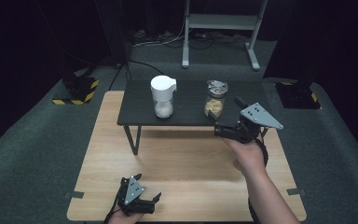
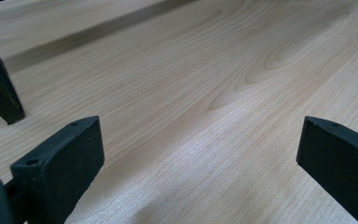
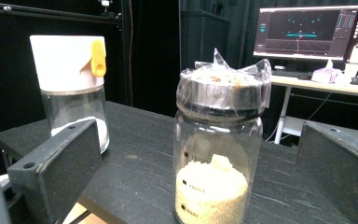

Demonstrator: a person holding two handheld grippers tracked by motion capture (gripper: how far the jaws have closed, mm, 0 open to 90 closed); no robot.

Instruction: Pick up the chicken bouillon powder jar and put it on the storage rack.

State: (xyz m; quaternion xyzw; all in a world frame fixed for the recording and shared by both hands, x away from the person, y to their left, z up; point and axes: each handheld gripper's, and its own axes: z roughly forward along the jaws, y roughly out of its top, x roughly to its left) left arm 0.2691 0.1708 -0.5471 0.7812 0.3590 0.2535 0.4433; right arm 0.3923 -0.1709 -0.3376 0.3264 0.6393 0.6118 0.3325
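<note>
A glass jar (image 1: 215,101) of tan granules, its lid wrapped in clear plastic, stands on a low black shelf (image 1: 191,95) on the wooden table (image 1: 186,158). To its left is a white-capped glass dispenser (image 1: 163,95) holding white powder. My right gripper (image 1: 224,112) is open just in front of the jar. In the right gripper view the jar (image 3: 216,186) stands upright between the spread jaws of my right gripper (image 3: 200,140), untouched, with the dispenser (image 3: 72,84) at left. My left gripper (image 1: 148,186) rests open near the table's front edge, and its view of itself (image 2: 200,140) holds nothing.
The shelf's black leg (image 2: 0,93) stands to the left of my left gripper. Bare wood lies between the shelf and the front edge. Beyond the table are a white desk frame (image 1: 223,28), striped floor bases (image 1: 77,91) and a monitor (image 3: 303,30).
</note>
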